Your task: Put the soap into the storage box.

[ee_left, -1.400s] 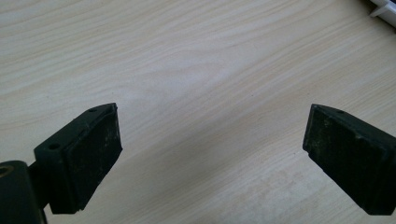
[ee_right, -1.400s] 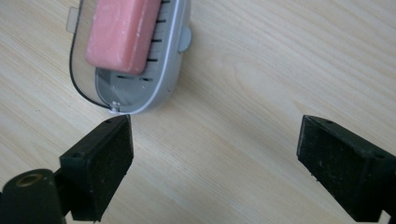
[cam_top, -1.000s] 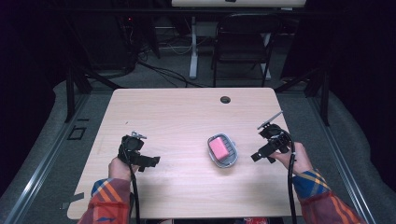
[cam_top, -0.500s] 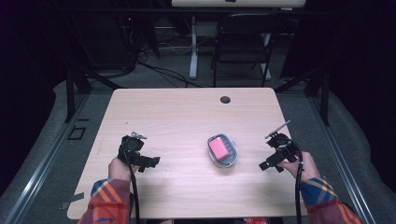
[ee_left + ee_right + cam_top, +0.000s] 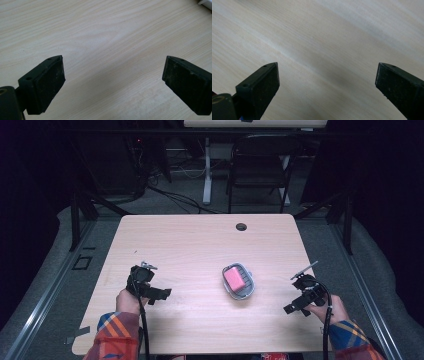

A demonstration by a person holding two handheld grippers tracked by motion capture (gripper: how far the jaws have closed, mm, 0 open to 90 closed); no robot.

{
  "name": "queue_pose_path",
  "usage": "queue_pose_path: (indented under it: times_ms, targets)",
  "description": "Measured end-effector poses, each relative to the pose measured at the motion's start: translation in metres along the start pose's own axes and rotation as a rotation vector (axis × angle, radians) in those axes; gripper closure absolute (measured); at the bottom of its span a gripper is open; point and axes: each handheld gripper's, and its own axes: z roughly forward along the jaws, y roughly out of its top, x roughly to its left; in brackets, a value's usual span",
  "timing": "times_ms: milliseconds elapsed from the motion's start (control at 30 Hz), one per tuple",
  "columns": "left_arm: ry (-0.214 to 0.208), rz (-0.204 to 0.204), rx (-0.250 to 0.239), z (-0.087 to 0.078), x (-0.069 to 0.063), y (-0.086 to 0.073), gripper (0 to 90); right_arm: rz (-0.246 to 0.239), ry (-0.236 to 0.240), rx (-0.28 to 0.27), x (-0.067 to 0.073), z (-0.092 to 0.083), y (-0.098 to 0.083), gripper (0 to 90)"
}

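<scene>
Grippers, left point(image 5: 161, 294) and right point(image 5: 292, 309), rest wide apart and empty, flanking the pink-filled container point(image 5: 238, 280); next likely calls for reaching inward.

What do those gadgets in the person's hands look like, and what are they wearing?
Each hand holds a black gripper, the left gripper and the right gripper, with two flat, rectangular dark pads as jaws. A black cable trails back along each forearm. The sleeves are plaid: red, orange and blue.
</scene>
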Motion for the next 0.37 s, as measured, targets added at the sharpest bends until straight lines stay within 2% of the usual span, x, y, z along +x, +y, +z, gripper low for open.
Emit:
queue_pose_path:
  times_ms: [33,67,100,133,167,200,233,267,300,333,367]
  targets:
    - [0.002,0.002,-0.001,0.0,0.0,0.0,4.2,0.006,0.005,0.016,0.0,0.001,-0.002,5.0]
    - [0.002,0.005,-0.001,0.0,0.0,0.0,4.2,0.029,0.021,-0.011,0.002,0.006,-0.006,5.0]
    - [0.003,0.007,-0.002,0.0,0.0,0.0,4.2,-0.05,0.015,0.085,-0.002,0.002,-0.003,5.3]
    - [0.003,0.009,0.0,0.0,0.0,0.0,4.1,0.068,0.042,-0.048,0.005,0.015,-0.01,5.5]
    - [0.001,0.009,0.003,0.001,0.0,0.0,3.9,-0.102,0.006,0.143,-0.002,0.006,-0.001,5.6]
    - [-0.001,0.015,0.01,0.002,0.001,0.001,3.7,0.046,0.036,-0.032,0.008,0.019,-0.009,5.9]
    - [-0.004,0.01,0.015,0.003,0.0,0.001,3.5,-0.1,0.002,0.138,0.002,0.01,0.0,6.2]
    - [-0.009,0.019,0.025,0.004,0.001,0.001,2.8,-0.089,0.005,0.123,0.004,0.012,0.0,6.4]
    - [-0.02,0.014,0.042,0.006,0.001,0.001,2.0,-0.051,0.013,0.072,0.008,0.017,-0.003,6.3]
    - [-0.025,0.013,0.05,0.008,0.001,0.002,1.0,-0.045,0.016,0.055,0.009,0.019,-0.003,6.3]
    - [-0.035,0.013,0.062,0.011,0.002,0.002,0.3,-0.056,0.02,0.075,0.009,0.018,-0.002,6.3]
